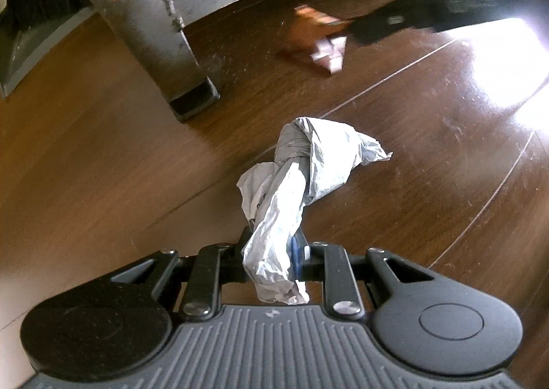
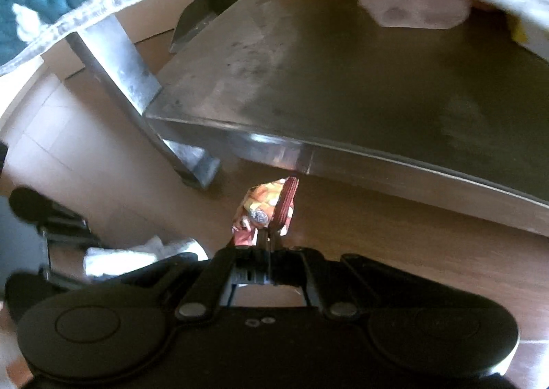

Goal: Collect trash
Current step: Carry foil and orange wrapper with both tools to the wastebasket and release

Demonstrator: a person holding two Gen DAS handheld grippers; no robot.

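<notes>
My left gripper [image 1: 274, 248] is shut on a crumpled white plastic bag [image 1: 308, 155]. The bag is knotted and hangs from the fingers above the wooden floor [image 1: 103, 166]. Farther back, my right gripper [image 1: 353, 33] shows as a blurred black shape with an orange snack wrapper [image 1: 315, 42] at its tip. In the right wrist view the right gripper [image 2: 287, 190] is shut, its red-padded fingers [image 2: 283, 214] pinching that orange wrapper [image 2: 257, 203] just in front of a metal shelf edge. The left gripper [image 2: 51, 217] and its white bag [image 2: 137, 251] sit at the lower left there.
A steel table leg [image 1: 154, 28] stands on the floor at the left. A low steel shelf [image 2: 343, 87] spans the space behind the wrapper. A grey dustpan with a brush [image 1: 31, 28] rests at the far left. Sun glare [image 1: 507, 56] whitens the floor at the right.
</notes>
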